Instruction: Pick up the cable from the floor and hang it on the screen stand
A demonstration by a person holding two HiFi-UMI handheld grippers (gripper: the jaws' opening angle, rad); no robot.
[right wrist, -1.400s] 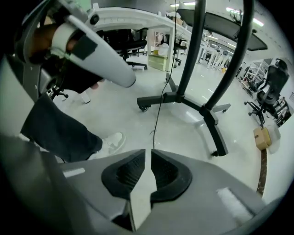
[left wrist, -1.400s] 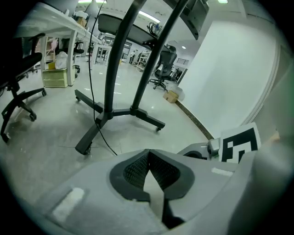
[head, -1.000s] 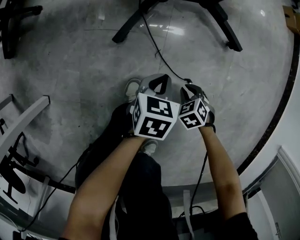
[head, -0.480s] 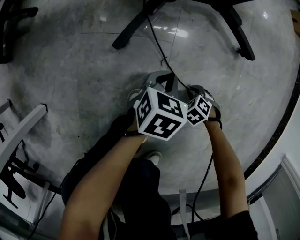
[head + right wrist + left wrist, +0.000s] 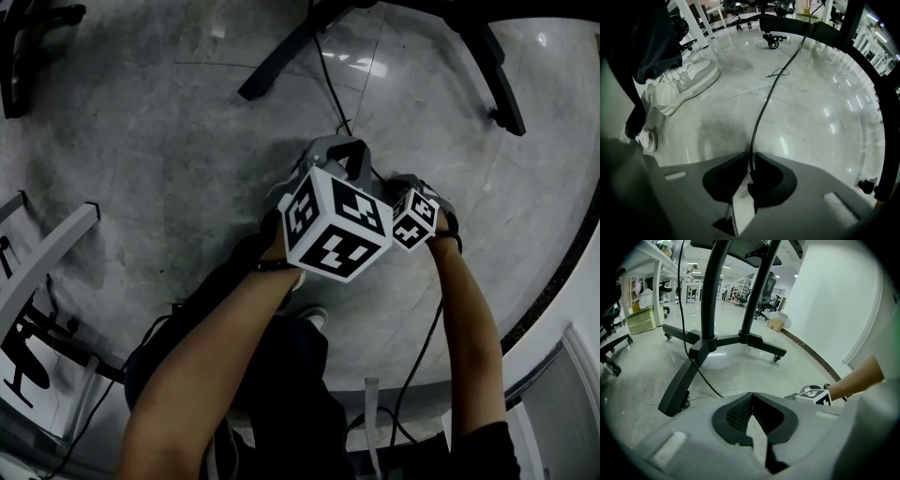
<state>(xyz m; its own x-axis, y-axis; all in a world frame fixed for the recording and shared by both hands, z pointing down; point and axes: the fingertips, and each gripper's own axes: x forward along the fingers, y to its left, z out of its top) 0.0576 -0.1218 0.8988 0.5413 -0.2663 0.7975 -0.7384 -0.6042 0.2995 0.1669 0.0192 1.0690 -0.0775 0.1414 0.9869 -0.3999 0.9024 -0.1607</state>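
A thin black cable (image 5: pixel 328 89) runs over the grey floor from the screen stand's black legs (image 5: pixel 281 61) to my two grippers. My right gripper (image 5: pixel 751 157) is shut on the cable (image 5: pixel 766 105), which rises taut from its jaws toward the stand. In the head view the right gripper (image 5: pixel 401 183) sits close beside the left gripper (image 5: pixel 349 157). My left gripper (image 5: pixel 751 397) is shut with nothing between its jaws. It faces the stand's base and two poles (image 5: pixel 712 310), where the cable (image 5: pixel 701 373) hangs down a pole to the floor.
The person's grey shoe (image 5: pixel 684 79) stands on the floor left of the cable. A white desk frame (image 5: pixel 47 253) is at the left, a dark chair base (image 5: pixel 28 28) at the top left. A dark skirting band (image 5: pixel 562 244) and white wall curve along the right.
Both grippers have moved forward, toward the stand's legs, keeping close together. The right one still holds the cable.
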